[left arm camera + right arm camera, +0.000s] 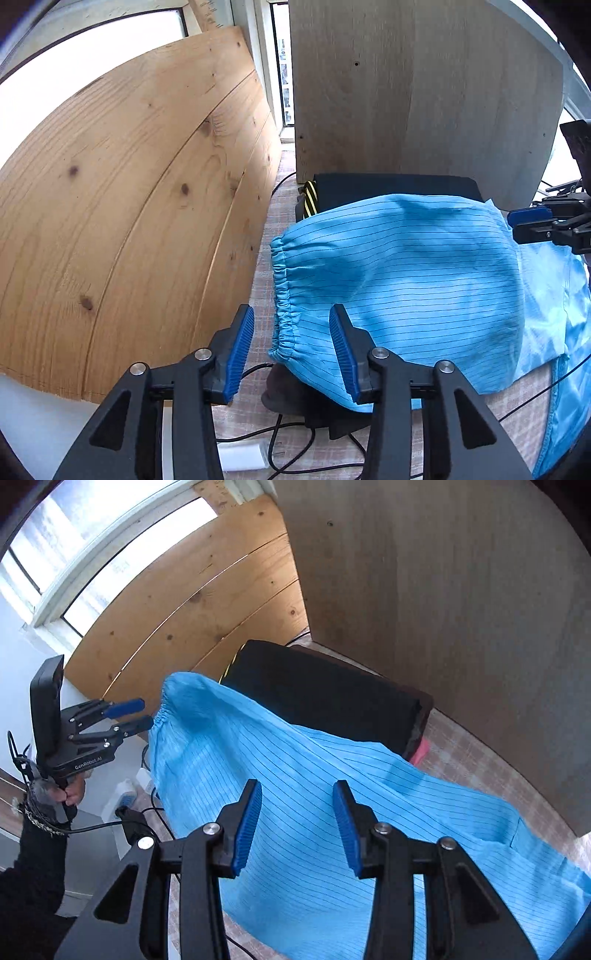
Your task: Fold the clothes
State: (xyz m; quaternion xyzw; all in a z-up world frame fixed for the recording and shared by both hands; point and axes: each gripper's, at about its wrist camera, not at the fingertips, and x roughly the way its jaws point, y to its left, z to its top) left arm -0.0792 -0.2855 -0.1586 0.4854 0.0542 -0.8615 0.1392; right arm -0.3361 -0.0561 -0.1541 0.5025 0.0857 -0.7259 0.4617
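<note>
In the left wrist view, the left gripper (291, 350) hangs with its blue ribbed pads spread wide and empty over the elastic cuff (282, 295) of a light blue pinstriped garment (406, 280), which lies on a pale checked tablecloth (264, 258) and drapes over a black folded fabric stack (391, 188), with knotty pine boards (129, 206) leaning at the left. In the right wrist view, the right gripper (297, 830) is likewise spread apart and holds nothing above the garment's broad middle, while the left gripper, gripped by a hand (70, 794) in a black sleeve (29, 867), sits just beside the cuff, its fingers parted.
</note>
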